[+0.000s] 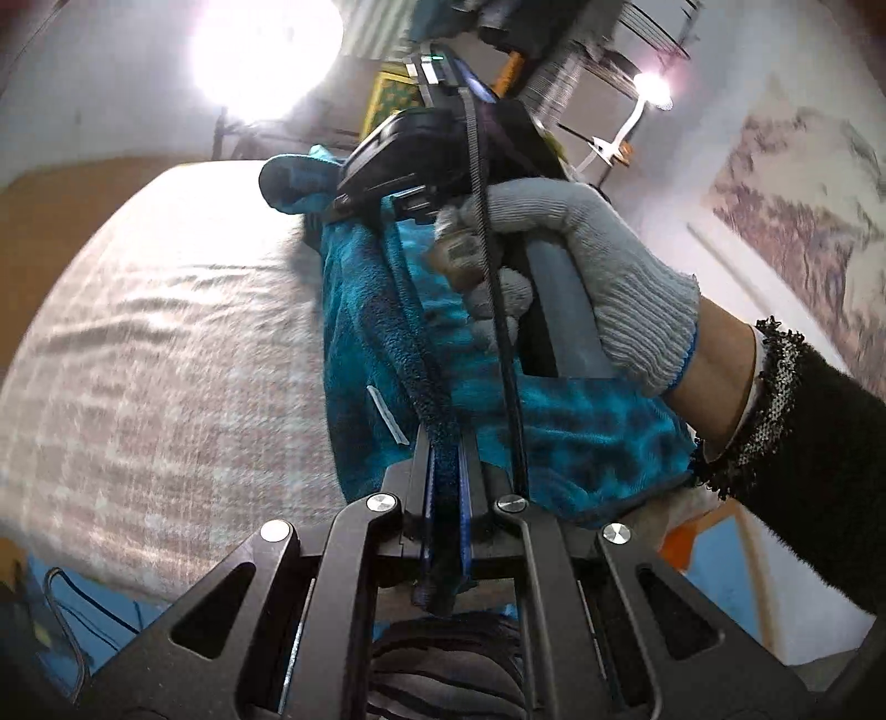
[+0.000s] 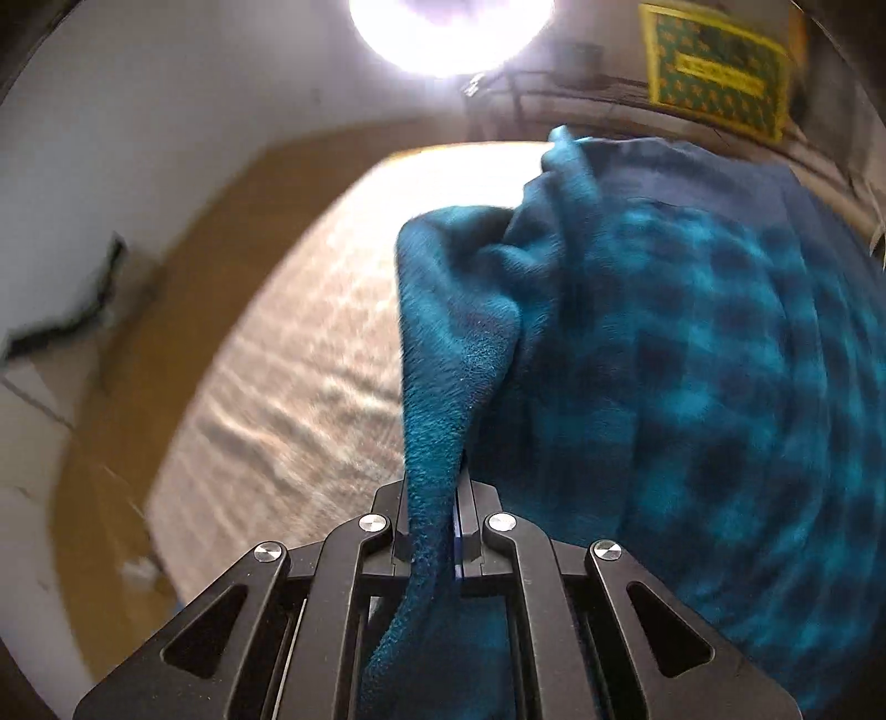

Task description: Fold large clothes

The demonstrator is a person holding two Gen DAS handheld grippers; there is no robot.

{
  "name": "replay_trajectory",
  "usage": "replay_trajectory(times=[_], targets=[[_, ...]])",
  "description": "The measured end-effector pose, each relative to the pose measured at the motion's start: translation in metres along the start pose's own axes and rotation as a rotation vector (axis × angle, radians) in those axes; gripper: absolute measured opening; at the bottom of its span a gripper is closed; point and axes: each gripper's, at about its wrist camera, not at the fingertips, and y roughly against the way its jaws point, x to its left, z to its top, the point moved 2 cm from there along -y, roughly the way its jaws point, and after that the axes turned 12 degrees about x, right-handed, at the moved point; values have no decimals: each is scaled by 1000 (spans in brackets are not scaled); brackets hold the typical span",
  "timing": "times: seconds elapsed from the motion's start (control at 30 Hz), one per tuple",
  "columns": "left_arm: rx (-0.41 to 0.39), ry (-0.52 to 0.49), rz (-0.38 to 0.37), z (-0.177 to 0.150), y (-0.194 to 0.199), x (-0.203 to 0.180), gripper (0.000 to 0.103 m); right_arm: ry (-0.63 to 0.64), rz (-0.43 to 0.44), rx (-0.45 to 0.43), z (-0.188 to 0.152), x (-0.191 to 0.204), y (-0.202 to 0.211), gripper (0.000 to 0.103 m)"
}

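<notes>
A teal fleece garment [image 1: 382, 332] with a dark checked pattern lies bunched on a bed with a pale cover [image 1: 166, 343]. My left gripper [image 1: 446, 443] is shut on a dark edge of the fleece, which runs up between its jaws. Just beyond it, a gloved hand [image 1: 598, 266] holds the other gripper over the cloth. In the right wrist view the same garment [image 2: 692, 343] fills the right half. My right gripper [image 2: 437, 493] is shut on a plain teal fold that hangs down through its jaws.
The bed cover [image 2: 299, 360] stretches away to the left, with a wooden bed edge [image 2: 111, 421] and a white wall beyond. A bright lamp [image 2: 448, 27] glares at the top. Shelving and a yellow-green patterned cloth [image 2: 714, 66] stand at the back right.
</notes>
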Motion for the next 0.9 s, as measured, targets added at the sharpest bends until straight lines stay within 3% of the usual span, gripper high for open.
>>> replay_trajectory(times=[0.2,0.33,0.43,0.5,0.57,0.63,0.73,0.9], targets=[[57,-112,51,4,-18,-36,4,-171,219,-164,-28,-69,27,6],[120,-188,90,3,-41,-56,4,-400,362,-184,-58,-117,7,5],[158,-233,112,-3,-55,-67,4,-520,407,-146,-74,-138,-15,6],[179,-243,113,-7,-63,-68,4,-505,377,-108,-74,-136,-21,6],[186,-236,104,-9,-66,-68,4,-420,274,-82,-65,-125,-15,13],[191,-223,92,-10,-68,-66,4,-341,161,-91,-54,-113,0,23],[197,-205,77,-16,-74,-66,4,-276,135,-135,-38,-107,24,45],[198,-210,74,-14,-80,-74,4,-259,-12,-196,-8,-116,41,45]])
